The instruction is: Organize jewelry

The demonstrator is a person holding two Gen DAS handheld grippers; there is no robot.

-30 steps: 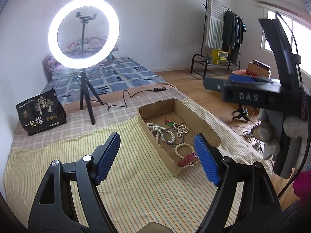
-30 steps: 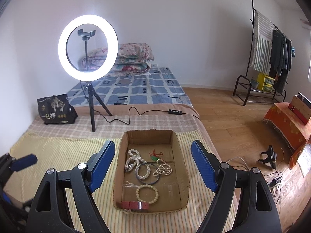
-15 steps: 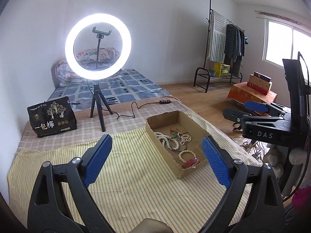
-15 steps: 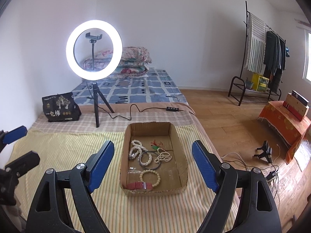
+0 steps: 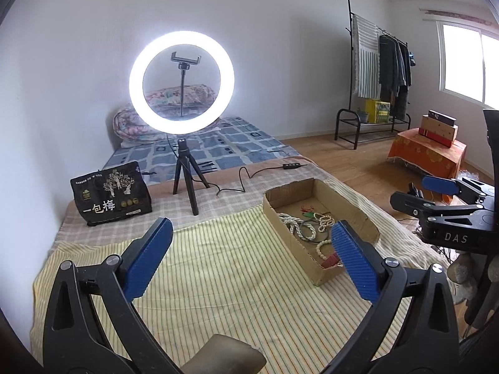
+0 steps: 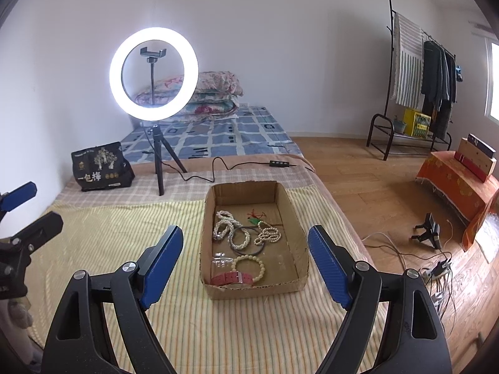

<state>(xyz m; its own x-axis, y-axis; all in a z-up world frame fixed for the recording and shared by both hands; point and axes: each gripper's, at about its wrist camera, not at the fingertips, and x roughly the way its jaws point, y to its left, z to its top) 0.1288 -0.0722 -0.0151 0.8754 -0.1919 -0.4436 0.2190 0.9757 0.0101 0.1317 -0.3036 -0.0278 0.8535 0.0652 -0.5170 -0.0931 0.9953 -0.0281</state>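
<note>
1 cardboard box (image 6: 282,198). Inside: 1 red watch (image 6: 230,278), 1 bead bracelet (image 6: 249,268), approx 3 pearl strands (image 6: 223,225), 1 dark bangle (image 6: 246,244), 1 green pendant (image 6: 255,220). 1 ring light (image 6: 153,74), 1 black bag (image 6: 99,166).

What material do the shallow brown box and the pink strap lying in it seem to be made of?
Shallow brown box: corrugated cardboard, matte, with rough torn rims. Pink strap: probably rubber or leather, smooth, with a metal piece at its middle; too small to be sure.
</note>
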